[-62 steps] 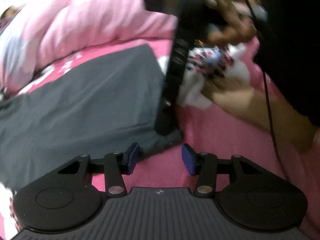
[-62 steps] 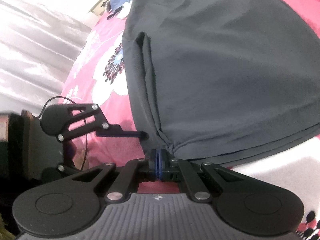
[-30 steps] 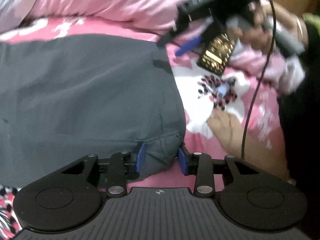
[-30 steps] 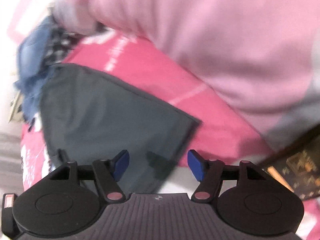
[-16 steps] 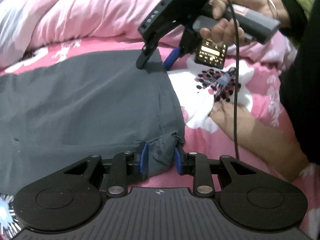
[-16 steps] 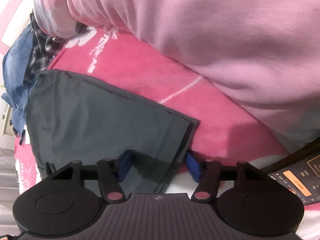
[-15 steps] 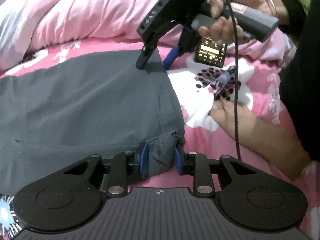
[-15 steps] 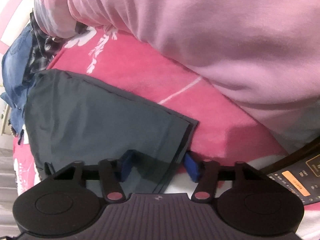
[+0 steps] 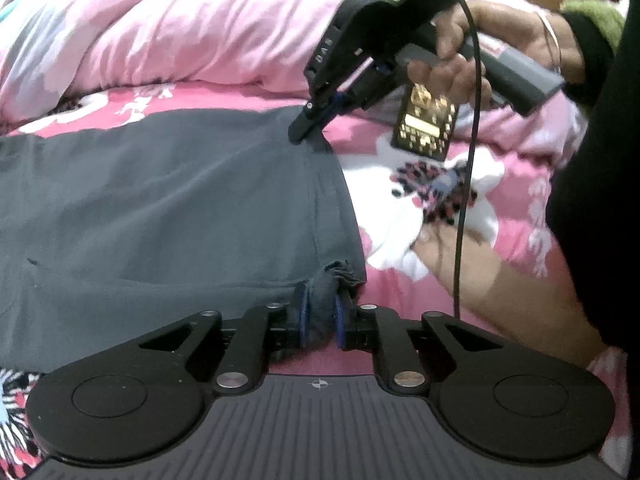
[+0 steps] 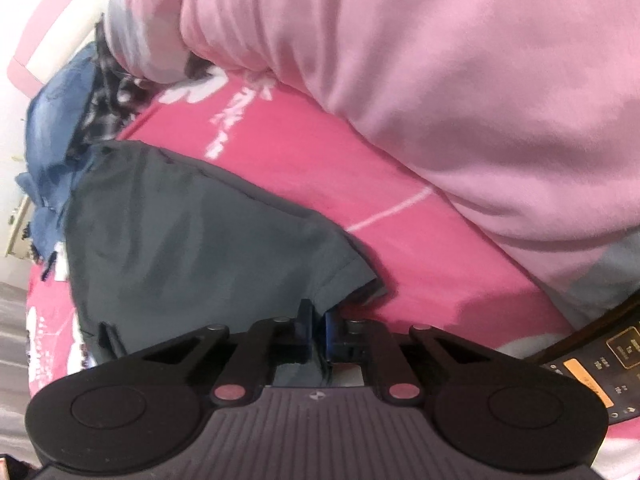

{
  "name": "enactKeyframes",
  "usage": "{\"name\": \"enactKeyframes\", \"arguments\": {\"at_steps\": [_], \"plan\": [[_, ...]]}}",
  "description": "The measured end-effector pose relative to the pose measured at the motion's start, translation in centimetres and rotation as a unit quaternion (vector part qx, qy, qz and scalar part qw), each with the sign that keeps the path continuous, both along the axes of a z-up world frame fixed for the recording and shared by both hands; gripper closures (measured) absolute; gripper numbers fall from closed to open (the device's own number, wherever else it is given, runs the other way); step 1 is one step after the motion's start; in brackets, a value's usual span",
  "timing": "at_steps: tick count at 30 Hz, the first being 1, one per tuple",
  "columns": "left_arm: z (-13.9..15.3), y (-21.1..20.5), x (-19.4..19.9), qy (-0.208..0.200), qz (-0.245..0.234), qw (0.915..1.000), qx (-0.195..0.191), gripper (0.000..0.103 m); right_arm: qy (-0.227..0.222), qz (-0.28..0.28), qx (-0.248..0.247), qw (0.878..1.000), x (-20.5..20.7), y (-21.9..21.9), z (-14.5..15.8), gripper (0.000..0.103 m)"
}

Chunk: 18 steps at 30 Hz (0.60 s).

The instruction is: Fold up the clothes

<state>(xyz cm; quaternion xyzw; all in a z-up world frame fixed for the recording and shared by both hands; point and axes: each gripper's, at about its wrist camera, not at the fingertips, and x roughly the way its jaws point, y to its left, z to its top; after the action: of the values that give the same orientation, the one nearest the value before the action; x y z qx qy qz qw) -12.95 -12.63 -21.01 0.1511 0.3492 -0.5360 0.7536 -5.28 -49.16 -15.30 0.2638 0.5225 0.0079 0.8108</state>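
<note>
**Left wrist view: both hand-held grippers pinching corners of the grey garment on the bed**

Left wrist view, left to right: a pale pink duvet (image 9: 168,36) is lying bunched along the back. The grey garment (image 9: 160,208) is lying spread flat on the pink floral bedsheet (image 9: 516,184), covering the left and middle of the frame. The left hand-held gripper (image 9: 319,316) is sitting at bottom centre, its jaws having just been closing, and its blue pads are now squeezing a bunched near corner of the garment. Above and right of it, the right hand-held gripper (image 9: 308,128) is angling down onto the garment's far corner, held by the person's right hand (image 9: 460,68), with a black cable (image 9: 466,184) hanging from it. A dark box with gold print (image 9: 424,124) is sitting just behind that gripper. A bare forearm (image 9: 500,280) is resting on the sheet at right, beside a black sleeve.

Right wrist view, left to right: blue denim clothing (image 10: 52,120) is piling at the far left edge. The grey garment (image 10: 192,248) is stretching from there to the right hand-held gripper (image 10: 318,332), whose jaws have also just been closing and are now pressed together on the thin hem of the garment's corner. Bedsheet (image 10: 360,184) and pink duvet (image 10: 440,80) are filling the right.
</note>
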Motion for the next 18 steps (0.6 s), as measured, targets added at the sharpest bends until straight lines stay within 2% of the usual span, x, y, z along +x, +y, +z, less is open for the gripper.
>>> {"name": "enactKeyframes", "arguments": {"at_steps": [5, 9, 12, 15, 18], "plan": [[0.9, 1.3, 1.2, 0.026, 0.031, 0.9985, -0.037, 0.091, -0.014, -0.003, 0.036, 0.999, 0.7, 0.3, 1.6, 0.096], [1.3, 3.1, 3.3, 0.084, 0.078, 0.9900, -0.082, 0.091, -0.026, -0.003, 0.072, 0.997, 1.7, 0.8, 2.7, 0.096], [1.6, 4.7, 4.9, 0.130, 0.115, 0.9777, -0.119, 0.091, -0.035, 0.000, 0.088, 0.995, 2.8, 1.5, 3.6, 0.096], [1.9, 6.6, 6.7, 0.169, 0.154, 0.9601, -0.161, 0.091, -0.046, 0.009, 0.097, 0.994, 4.2, 2.4, 4.6, 0.096], [2.2, 8.3, 8.6, 0.190, 0.188, 0.9444, -0.191, 0.091, -0.056, 0.023, 0.097, 0.993, 6.1, 3.7, 5.7, 0.096]]}}
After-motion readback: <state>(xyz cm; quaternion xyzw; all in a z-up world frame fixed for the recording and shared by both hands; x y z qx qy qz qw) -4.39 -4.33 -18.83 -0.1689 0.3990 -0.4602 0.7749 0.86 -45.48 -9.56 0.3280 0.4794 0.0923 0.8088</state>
